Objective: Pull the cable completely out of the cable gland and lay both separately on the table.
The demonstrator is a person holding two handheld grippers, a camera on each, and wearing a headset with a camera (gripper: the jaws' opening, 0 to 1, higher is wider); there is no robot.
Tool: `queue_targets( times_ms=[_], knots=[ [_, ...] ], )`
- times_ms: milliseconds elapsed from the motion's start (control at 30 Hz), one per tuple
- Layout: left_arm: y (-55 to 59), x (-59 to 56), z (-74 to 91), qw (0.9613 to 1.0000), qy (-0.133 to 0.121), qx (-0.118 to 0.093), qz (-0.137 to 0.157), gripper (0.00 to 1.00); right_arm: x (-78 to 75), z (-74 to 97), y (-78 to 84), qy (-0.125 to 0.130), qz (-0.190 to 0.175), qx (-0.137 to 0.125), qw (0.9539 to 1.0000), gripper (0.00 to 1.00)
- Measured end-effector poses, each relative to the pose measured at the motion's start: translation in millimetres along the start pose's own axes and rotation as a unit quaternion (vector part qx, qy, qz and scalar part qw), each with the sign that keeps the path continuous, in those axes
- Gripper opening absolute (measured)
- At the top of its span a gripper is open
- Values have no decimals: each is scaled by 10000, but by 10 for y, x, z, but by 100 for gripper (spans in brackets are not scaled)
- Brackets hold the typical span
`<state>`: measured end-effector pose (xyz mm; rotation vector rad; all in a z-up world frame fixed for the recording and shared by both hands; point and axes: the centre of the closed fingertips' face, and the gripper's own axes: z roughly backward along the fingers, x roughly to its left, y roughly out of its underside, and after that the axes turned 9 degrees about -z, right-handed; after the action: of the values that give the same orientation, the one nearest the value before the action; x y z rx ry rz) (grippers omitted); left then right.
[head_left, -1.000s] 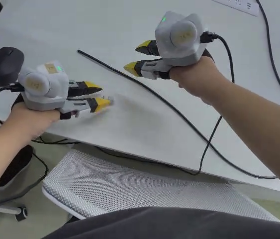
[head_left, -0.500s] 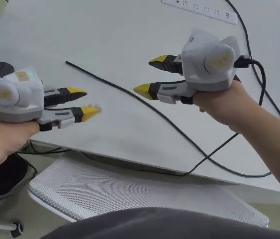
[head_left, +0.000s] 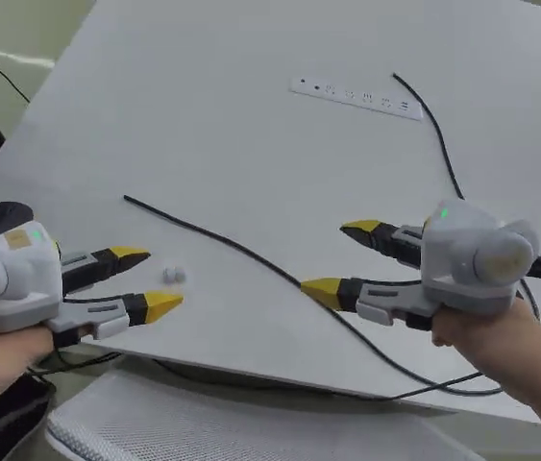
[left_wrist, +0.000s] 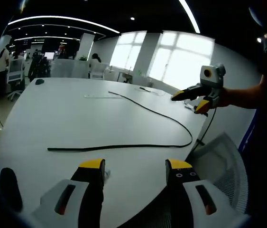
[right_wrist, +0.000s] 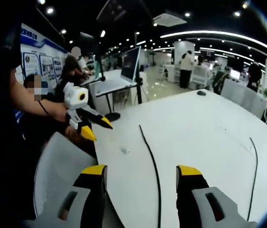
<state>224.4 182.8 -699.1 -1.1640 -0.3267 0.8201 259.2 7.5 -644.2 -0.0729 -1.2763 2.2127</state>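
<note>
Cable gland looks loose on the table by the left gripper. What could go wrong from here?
The cable gland is small, lying just ahead of the open left gripper and near the front edge of the table; a nudge could knock it off. The cable passes beneath the open right gripper, which could snag it and drag it against the gland.

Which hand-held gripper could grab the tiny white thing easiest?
Probably left: the left hand-held gripper hangs open right beside the cable gland, while the right hand-held gripper sits beyond the black cable.
</note>
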Motion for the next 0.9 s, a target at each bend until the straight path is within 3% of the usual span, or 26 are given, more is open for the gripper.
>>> queue_targets(
  times_ms=[67,367,533,700,900],
  knots=[
    [-10,-35,31,10000,-10,40,-13,54,-1,99,82,63,-309,-164,9994,61],
    [-68,-162,166,9999,-97,80,-67,66,-59,393,585,408,-822,-177,9956,70],
    [-82,-199,207,9994,-172,63,-279,71,-26,432,700,392,-1000,-213,9940,73],
    [14,-196,221,9988,-188,202,-399,75,-7,457,730,326,-933,-248,9948,80],
    [97,-136,252,9987,-282,337,-266,81,26,421,795,269,-1049,-198,9939,88]
  ],
)
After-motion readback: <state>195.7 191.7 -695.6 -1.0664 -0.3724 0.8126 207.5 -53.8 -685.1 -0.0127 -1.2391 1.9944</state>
